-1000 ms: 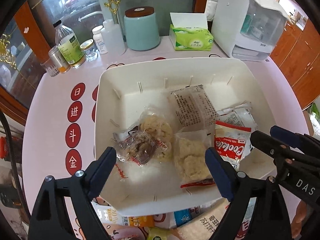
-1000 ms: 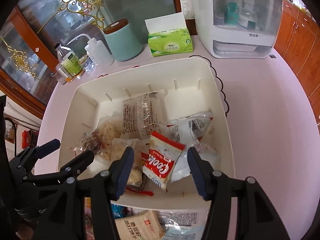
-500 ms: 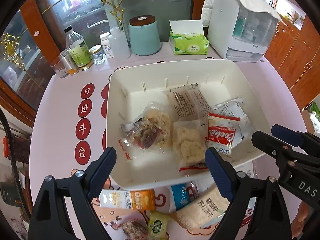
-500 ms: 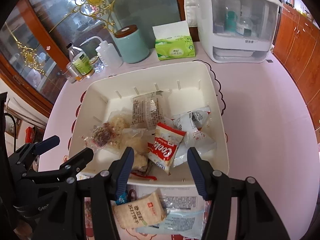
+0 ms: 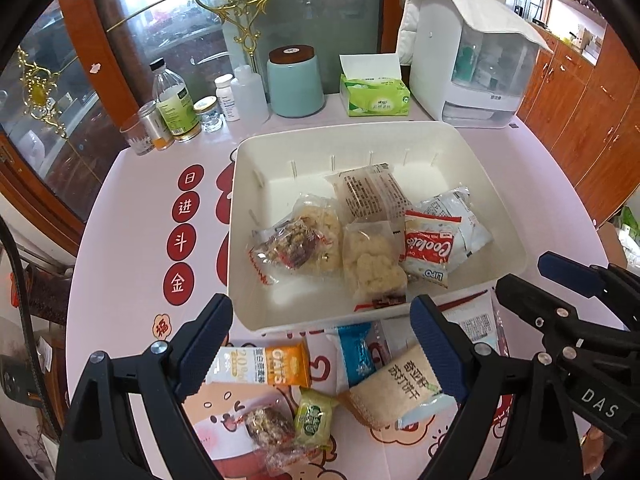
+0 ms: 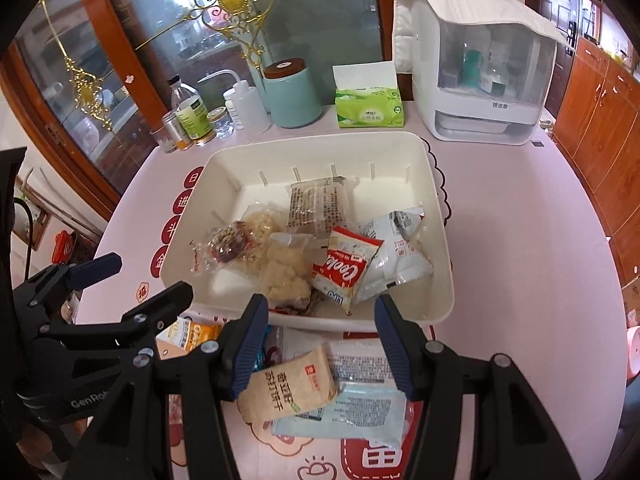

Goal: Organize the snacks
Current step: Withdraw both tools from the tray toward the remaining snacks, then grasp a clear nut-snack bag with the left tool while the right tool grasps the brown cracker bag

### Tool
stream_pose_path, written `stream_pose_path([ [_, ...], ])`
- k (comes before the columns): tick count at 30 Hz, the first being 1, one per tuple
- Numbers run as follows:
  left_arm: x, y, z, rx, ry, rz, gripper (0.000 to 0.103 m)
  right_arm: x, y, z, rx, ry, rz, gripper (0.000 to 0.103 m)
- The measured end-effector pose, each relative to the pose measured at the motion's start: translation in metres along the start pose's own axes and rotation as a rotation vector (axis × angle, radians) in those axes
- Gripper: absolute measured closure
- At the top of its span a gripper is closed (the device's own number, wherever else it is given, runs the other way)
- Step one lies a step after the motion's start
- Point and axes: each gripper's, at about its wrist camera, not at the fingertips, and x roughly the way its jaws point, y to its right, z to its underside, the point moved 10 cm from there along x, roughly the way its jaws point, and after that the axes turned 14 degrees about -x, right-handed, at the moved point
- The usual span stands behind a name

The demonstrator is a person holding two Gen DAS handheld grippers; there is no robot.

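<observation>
- Both hands have pulled back & up from the white bin [image 5: 248, 240] since a sec ago; loose packets on the table in front of it, cut off before, are now in view.
- Left gripper [image 5: 320, 344]: fingers wide apart, nothing between them. Right gripper [image 6: 320, 344]: fingers apart, narrower, also empty.
- Bin already holds approx six packs, incl. the red Coolele pack [image 5: 430, 250] and a nut bar [image 5: 296, 240], lying loose in a pile.
- Still outside, just beside the bin's near wall: orange oats pack [image 5: 276, 364], blue pack [image 5: 358, 354], tan cracker pack [image 6: 288, 388], green candy [image 5: 314, 420].
- My read: I'm lining up the next pick, prob. the cracker pack, sitting under the right gripper.
- Hard to tell: flat clear packs under the cracker pack overlap, count unclear; bottom table edge cut off by gripper bodies.
</observation>
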Motion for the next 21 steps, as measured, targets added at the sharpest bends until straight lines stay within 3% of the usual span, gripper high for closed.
stream_pose_path([
  [12,-0.022,-0.047,0.033,-0.028,0.013,-0.016,0.013,-0.007,-0.029,0.028,-0.099,-0.006,-0.038,0.047],
  [21,0.003,-0.099,0.083,-0.120,-0.077,-0.045,0.013,0.018,-0.046,0.059,-0.150,-0.075,-0.054,0.047],
])
